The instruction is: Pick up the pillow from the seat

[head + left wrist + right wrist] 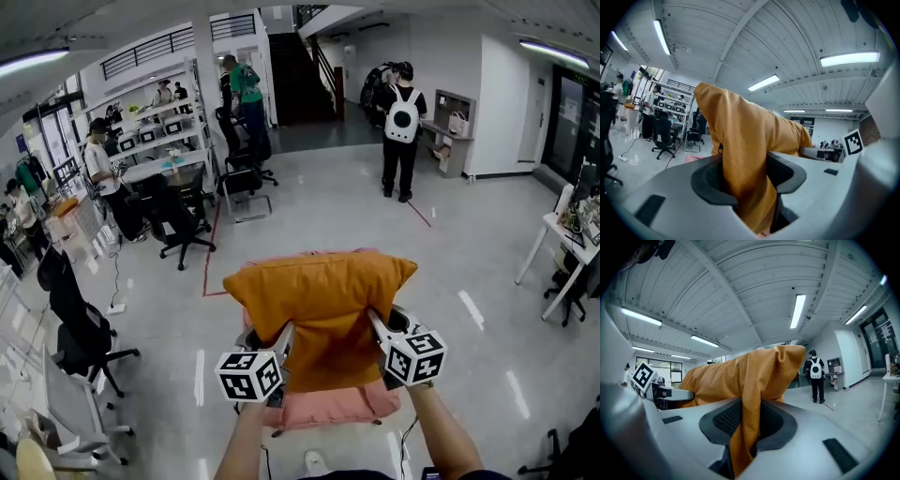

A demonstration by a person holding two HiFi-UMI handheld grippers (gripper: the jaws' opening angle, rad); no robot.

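An orange pillow (323, 305) hangs lifted in front of me, above a pink seat cushion (333, 405). My left gripper (279, 342) is shut on the pillow's lower left edge, and the fabric (745, 154) bunches between its jaws. My right gripper (378, 333) is shut on the lower right edge, a fold of orange cloth (750, 399) pinched between its black pads. The pillow (740, 371) tilts upward in both gripper views, toward the ceiling. Marker cubes (251, 374) sit on both grippers.
A pink chair stands directly below the pillow. Black office chairs (173, 216) and shelving (155, 122) lie to the left, a white table (567, 246) to the right. A person with a white backpack (401, 127) stands far ahead; others work at the left.
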